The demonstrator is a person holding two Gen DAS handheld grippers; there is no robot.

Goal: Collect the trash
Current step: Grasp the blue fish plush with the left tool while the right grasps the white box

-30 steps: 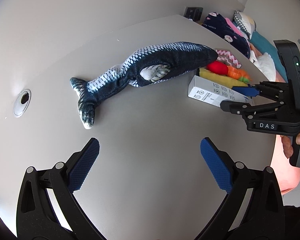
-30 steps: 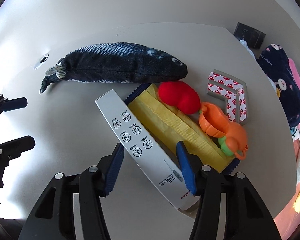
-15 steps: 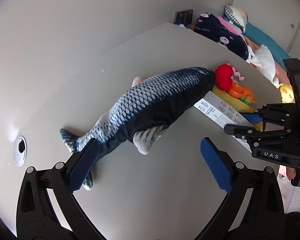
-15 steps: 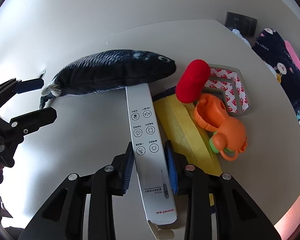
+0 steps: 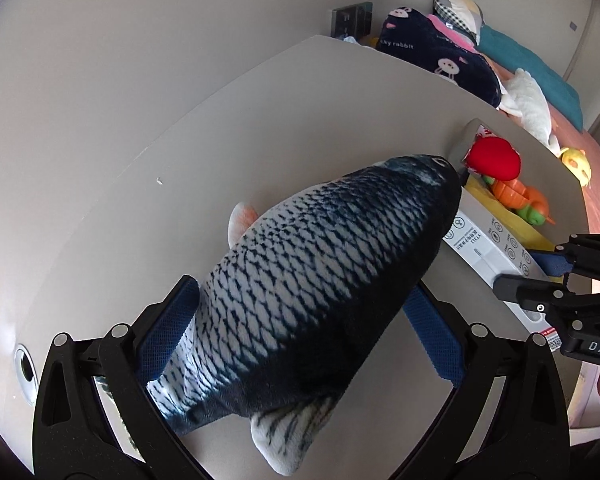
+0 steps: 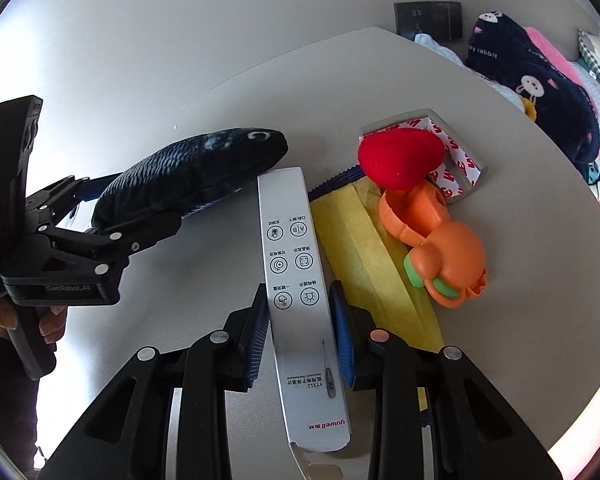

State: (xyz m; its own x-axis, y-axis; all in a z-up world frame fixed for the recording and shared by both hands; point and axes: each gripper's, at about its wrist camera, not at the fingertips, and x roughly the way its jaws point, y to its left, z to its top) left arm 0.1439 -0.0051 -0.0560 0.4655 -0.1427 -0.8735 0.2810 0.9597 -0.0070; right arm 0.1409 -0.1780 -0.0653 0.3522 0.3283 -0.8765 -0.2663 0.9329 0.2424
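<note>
- One left gripper (image 5: 300,334): its jaws stand wide, one on each side of the body of one dark-blue, scale-printed plush fish (image 5: 320,292). Whether the blue pads press into the plush cannot be told.
- The fish lies on the pale grey bench (image 5: 260,120), its tail end back between the left jaws and its head reaching forward and to the right, touching the far end of the box.
- One long white cardboard thermometer box (image 6: 298,300), the piece of trash here, sits clamped lengthwise between the narrow jaws of the one right gripper (image 6: 300,330), blue pads flat against both long sides.
- Just right of the right jaws: one yellow cloth strip with a dark-blue edge (image 6: 360,252), partly under the box.
- Ahead and right of those jaws: one red plush heart (image 6: 400,158), resting on one grey angled bracket with red-and-white tape (image 6: 460,160).
- One orange plastic toy with green parts (image 6: 440,248) touches the heart and lies on the yellow strip.
</note>
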